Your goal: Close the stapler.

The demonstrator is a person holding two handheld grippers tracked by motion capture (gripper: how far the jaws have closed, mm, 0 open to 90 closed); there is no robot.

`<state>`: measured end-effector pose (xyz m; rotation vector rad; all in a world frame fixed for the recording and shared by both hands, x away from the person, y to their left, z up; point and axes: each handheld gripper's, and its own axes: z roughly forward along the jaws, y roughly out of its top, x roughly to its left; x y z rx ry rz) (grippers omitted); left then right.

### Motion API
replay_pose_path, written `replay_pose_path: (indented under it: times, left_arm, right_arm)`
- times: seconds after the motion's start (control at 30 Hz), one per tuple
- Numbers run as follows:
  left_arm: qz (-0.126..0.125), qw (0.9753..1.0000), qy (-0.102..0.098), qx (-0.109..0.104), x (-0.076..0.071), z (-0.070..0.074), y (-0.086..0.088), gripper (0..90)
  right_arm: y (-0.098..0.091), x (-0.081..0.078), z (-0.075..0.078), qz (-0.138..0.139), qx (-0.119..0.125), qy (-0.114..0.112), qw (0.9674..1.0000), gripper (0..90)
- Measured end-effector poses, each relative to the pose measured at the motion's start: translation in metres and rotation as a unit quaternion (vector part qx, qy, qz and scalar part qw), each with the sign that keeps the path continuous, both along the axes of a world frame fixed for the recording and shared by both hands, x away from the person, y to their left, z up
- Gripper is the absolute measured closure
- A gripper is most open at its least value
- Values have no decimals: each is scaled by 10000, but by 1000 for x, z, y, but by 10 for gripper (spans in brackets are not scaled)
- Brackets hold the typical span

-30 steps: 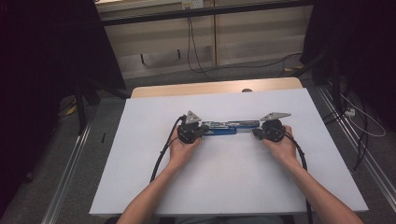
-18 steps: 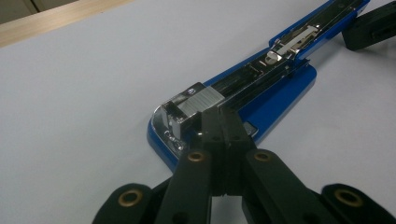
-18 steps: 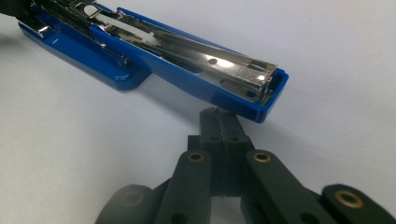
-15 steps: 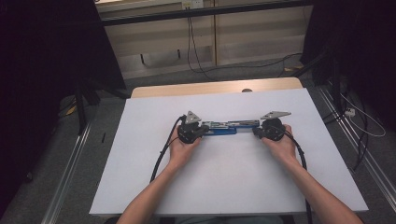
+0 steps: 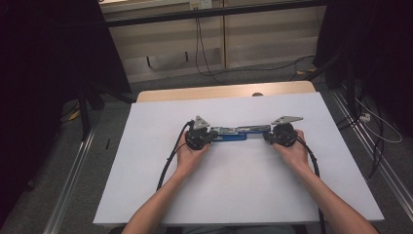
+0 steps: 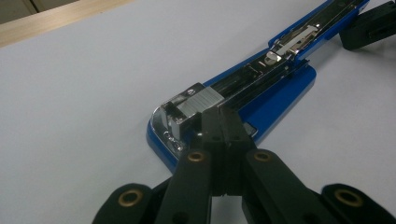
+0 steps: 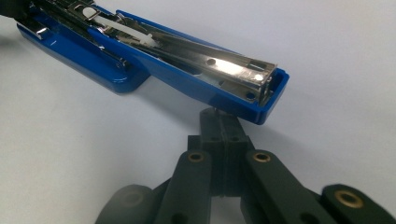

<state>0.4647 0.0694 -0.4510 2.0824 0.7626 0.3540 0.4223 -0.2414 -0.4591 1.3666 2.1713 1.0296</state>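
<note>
Lying opened flat at the white tabletop's [image 5: 146,195] centre is a blue stapler [image 5: 233,134]. My left gripper [image 6: 226,122], jaws together, touches its end at 9 o'clock; my right gripper [image 7: 225,125], jaws together, sits beneath the end at 3 o'clock.
</note>
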Motion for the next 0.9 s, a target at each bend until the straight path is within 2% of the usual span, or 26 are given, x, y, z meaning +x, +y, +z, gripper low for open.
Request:
replay_pose_path:
  times: [0.33, 0.9]
  left_arm:
    - [-8, 10000, 1, -7, 0, 0, 0, 900]
    - [-13, 10000, 6, -24, 0, 0, 0, 900]
  right_arm:
    - [1, 0, 0, -3, -54, -30, 10000, 900]
    - [1, 0, 0, -17, 2, -89, 10000, 900]
